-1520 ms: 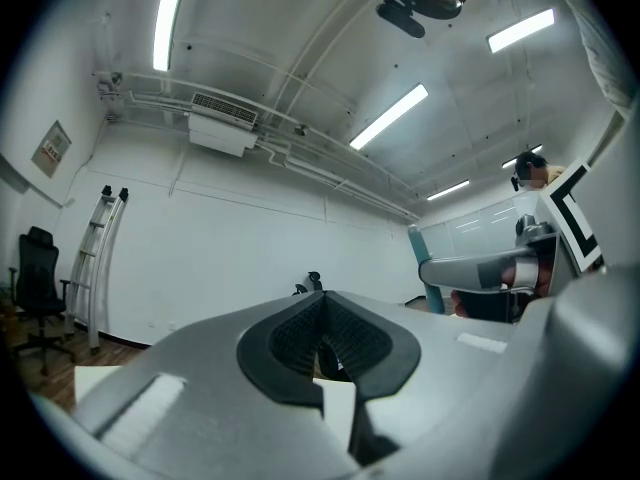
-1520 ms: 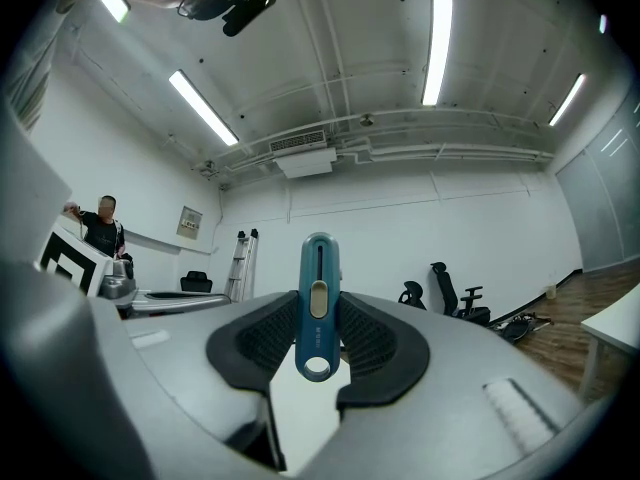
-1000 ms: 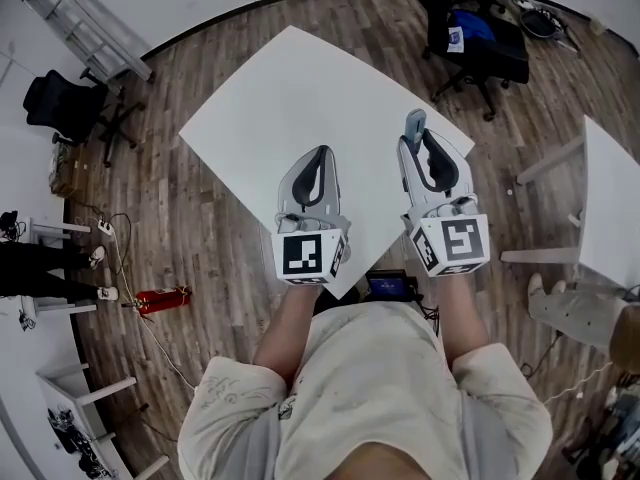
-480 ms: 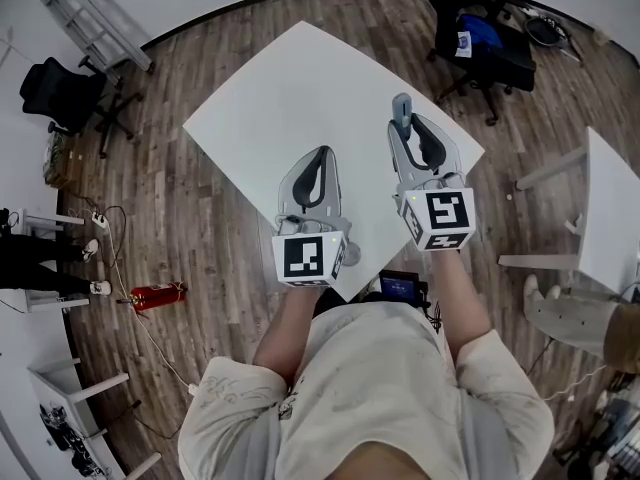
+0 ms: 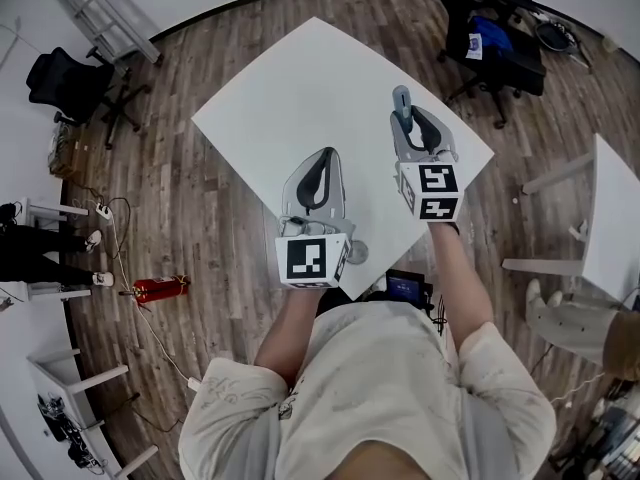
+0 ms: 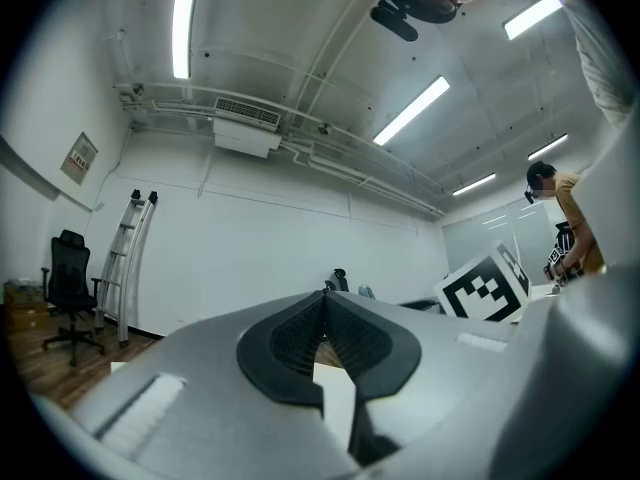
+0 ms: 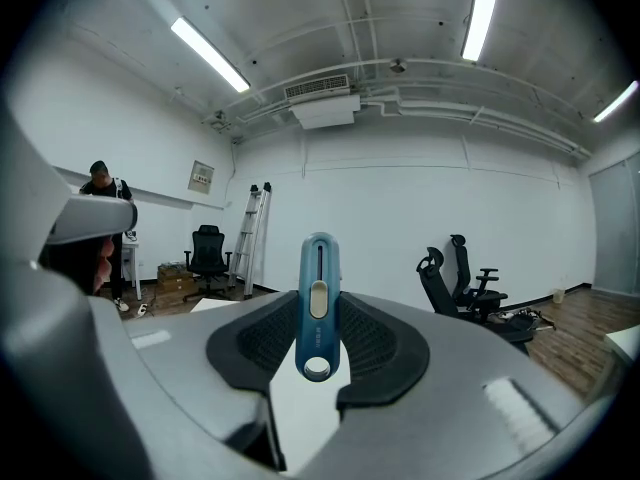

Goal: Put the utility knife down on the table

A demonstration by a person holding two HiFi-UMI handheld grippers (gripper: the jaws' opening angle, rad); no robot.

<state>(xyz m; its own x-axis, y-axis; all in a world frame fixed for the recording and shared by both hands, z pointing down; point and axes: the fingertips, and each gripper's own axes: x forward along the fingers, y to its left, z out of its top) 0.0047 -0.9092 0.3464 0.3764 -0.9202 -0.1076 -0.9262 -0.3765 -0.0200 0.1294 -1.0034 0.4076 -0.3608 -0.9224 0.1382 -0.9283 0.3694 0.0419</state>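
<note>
Blue and grey, the utility knife sits between the dark pads of the right gripper, and the two jaws pinch it from both sides. The knife has a pale slider button in its middle and a round hole at the end nearest the camera. Its other end sticks out past the tips of the jaws. In the head view, the right gripper is held out over the white table, close to the table's right edge, and the utility knife pokes out in front of it. The knife is in the gripper, not lying on the table. The left gripper is also over the table, nearer to the person and well apart from the right one. In the left gripper view, the left gripper has its jaw tips pressed together, with nothing between them. Each gripper has a cube with black and white squares at its back. The table stands on a wooden floor. A black chair and a ladder are off to the left. A red fire extinguisher lies on the floor.
</note>
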